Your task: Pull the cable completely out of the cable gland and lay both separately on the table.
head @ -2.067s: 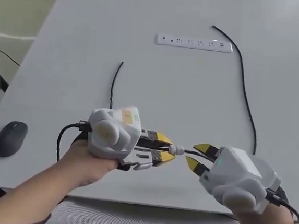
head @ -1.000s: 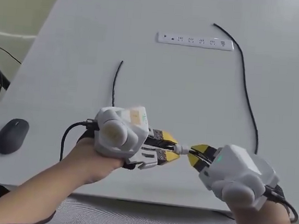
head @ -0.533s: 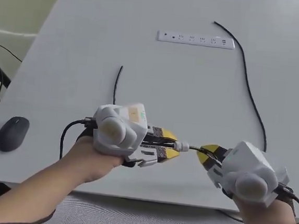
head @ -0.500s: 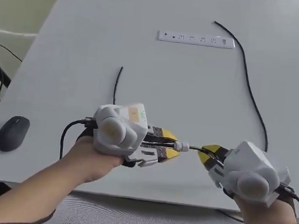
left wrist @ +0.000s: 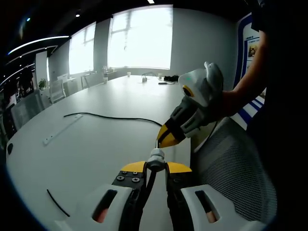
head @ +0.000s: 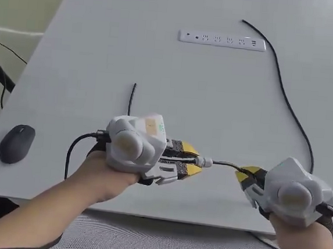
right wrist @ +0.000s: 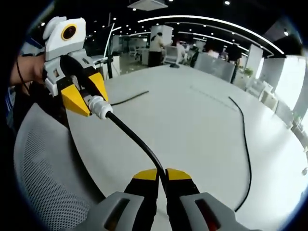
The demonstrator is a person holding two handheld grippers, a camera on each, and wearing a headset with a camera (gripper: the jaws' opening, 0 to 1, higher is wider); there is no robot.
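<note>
A white cable gland (head: 203,161) is held in my left gripper (head: 193,162), which is shut on it above the table's near edge. It shows in the left gripper view too, the gland (left wrist: 155,156) sitting at the tips of my left gripper (left wrist: 155,167). A black cable (head: 224,164) comes out of the gland and runs right to my right gripper (head: 244,175), which is shut on it. In the right gripper view the cable (right wrist: 134,137) stretches from my right gripper (right wrist: 161,174) to the gland (right wrist: 99,108). A black cable end (head: 131,98) lies on the table behind the left gripper.
A white power strip (head: 222,40) lies at the far side of the white table (head: 103,49), and its black cord (head: 286,94) curves down the right. A dark mouse (head: 17,142) sits at the left edge. A mesh chair seat (head: 145,239) is below the near edge.
My right gripper went from open to shut on the cable beside the gland, then moved right, away from the left gripper. More black cable now shows between the gland and the right gripper.
</note>
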